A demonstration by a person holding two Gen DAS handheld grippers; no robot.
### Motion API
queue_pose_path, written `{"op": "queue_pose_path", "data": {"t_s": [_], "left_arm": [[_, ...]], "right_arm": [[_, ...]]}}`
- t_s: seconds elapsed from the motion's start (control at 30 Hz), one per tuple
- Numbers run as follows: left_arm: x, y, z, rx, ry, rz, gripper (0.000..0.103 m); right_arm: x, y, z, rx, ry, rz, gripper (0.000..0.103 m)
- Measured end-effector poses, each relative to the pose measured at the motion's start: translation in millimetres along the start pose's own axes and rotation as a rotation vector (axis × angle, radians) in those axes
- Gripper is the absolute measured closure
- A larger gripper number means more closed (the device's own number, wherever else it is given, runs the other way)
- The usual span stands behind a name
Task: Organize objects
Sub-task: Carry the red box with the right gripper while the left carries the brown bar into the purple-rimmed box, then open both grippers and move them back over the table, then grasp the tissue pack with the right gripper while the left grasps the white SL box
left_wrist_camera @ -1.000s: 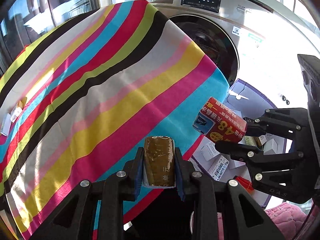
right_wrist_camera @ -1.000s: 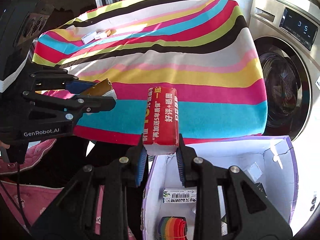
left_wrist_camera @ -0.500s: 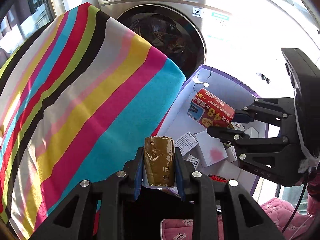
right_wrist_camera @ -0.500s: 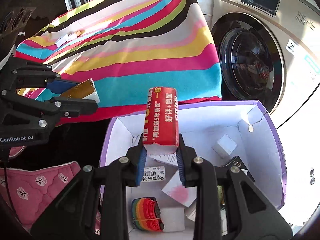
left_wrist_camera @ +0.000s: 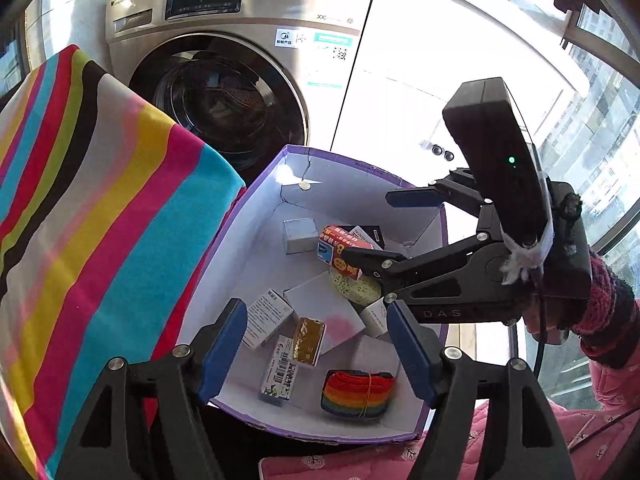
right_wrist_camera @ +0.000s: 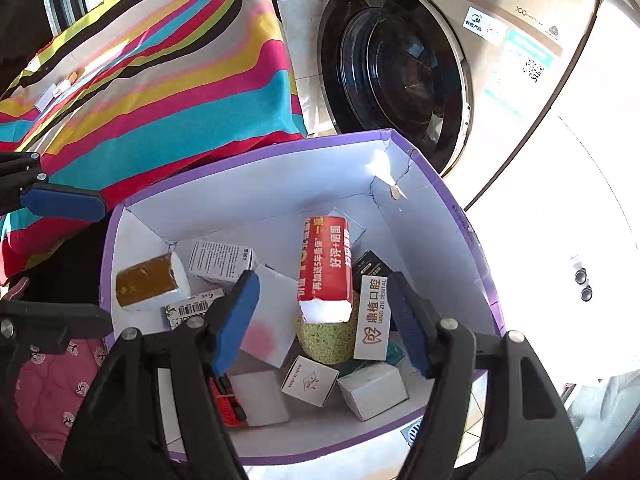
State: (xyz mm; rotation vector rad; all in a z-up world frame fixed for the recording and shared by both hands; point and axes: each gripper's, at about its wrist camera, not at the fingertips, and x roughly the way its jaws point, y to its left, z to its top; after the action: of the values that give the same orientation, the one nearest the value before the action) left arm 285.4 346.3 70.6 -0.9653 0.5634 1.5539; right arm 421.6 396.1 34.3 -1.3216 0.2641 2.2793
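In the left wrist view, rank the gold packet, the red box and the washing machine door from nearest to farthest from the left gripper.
1. Gold packet: lying in the purple box, just ahead of the open left gripper.
2. Red box: deeper in the box, under the right gripper's fingers.
3. Washing machine door: behind the box, farthest.

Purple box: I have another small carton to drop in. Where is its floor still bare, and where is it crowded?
In the purple box, bare floor shows between the left wall and the grey carton, and right of the rainbow strap roll. The middle is crowded: gold packet, red carton on the sponge.
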Motion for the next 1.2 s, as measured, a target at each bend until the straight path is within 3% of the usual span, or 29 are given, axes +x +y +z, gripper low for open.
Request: {"op": "queue_pose_path", "data": {"t_s": [0.13,0.23,0.37,0.57,0.7,0.8,0.9,1.03,1.2], "left_arm": [[-27,46,-17,-0.100,-0.058,0.081,0.028],[-57,99,-42,-0.243,-0.112,0.163,0.025],[-100,179,-96,-0.443,-0.176,0.358,0.020],[-158,308,-180,-0.753,-0.197,0.689,0.020],[-186,375,-225,-0.919,-0.208,0.838,0.019],[-202,408,-251,-1.041,-0.251,0.866,0.019],[-207,424,-268,-1.105,-0.280,0.864,0.019],[-204,427,-281,-1.136,-0.305,0.835,0.019],[-205,428,-280,-1.129,-0.344,0.791,0.010]], "right_arm": [[0,35,23,-0.064,-0.026,0.041,0.027],[4,78,45,-0.148,-0.039,0.104,0.027],[12,158,72,-0.319,-0.063,0.197,0.026],[41,297,121,-0.597,-0.090,0.349,0.023],[69,383,159,-0.739,-0.098,0.440,0.023],[94,436,194,-0.780,-0.088,0.492,0.023],[116,485,231,-0.841,-0.093,0.489,0.023],[136,537,283,-0.925,-0.123,0.491,0.023],[153,588,331,-1.009,-0.163,0.527,0.022]]}}
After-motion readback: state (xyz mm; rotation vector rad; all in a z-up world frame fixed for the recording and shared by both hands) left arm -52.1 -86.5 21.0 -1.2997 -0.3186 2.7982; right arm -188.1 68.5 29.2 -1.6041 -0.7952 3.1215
